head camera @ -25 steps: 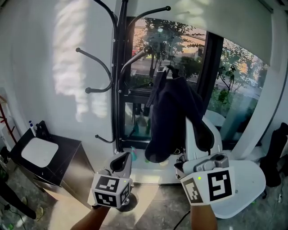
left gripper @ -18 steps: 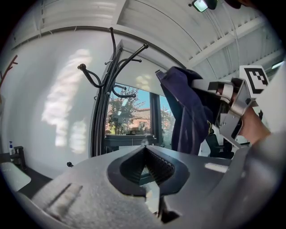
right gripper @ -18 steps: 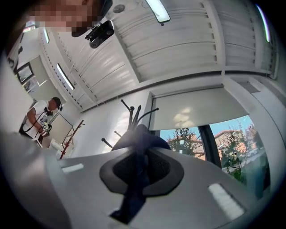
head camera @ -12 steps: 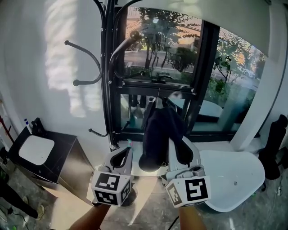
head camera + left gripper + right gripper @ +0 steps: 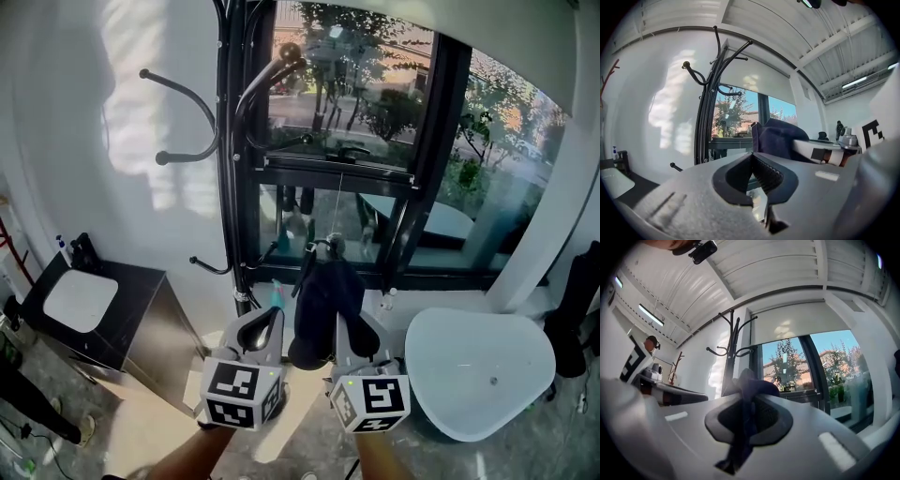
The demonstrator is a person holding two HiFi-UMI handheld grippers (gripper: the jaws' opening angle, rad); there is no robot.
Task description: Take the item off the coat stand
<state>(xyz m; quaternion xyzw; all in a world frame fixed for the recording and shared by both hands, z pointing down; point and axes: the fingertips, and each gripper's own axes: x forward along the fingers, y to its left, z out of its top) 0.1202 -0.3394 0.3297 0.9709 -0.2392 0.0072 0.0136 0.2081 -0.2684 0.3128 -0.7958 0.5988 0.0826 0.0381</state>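
Note:
The black coat stand (image 5: 234, 141) rises in front of the window, and its curved hooks are bare. A dark navy garment (image 5: 323, 300) hangs free of the stand, bunched low in front of me. My right gripper (image 5: 349, 328) is shut on its fabric; in the right gripper view the cloth (image 5: 747, 385) is pinched between the jaws of that gripper (image 5: 749, 404), with the stand (image 5: 731, 352) behind. My left gripper (image 5: 267, 319) sits just left of the garment, shut with nothing in it. In the left gripper view its jaws (image 5: 751, 157) meet, and the garment (image 5: 780, 138) shows to the right.
A white rounded table (image 5: 478, 375) stands at the lower right. A black cabinet with a white top (image 5: 84, 309) sits at the left by the wall. The dark-framed window (image 5: 431, 141) fills the back. A dark object (image 5: 572, 309) hangs at the right edge.
The garment has come off the stand's hook and dropped down and left with my right gripper, closer to me. My left gripper has hardly moved.

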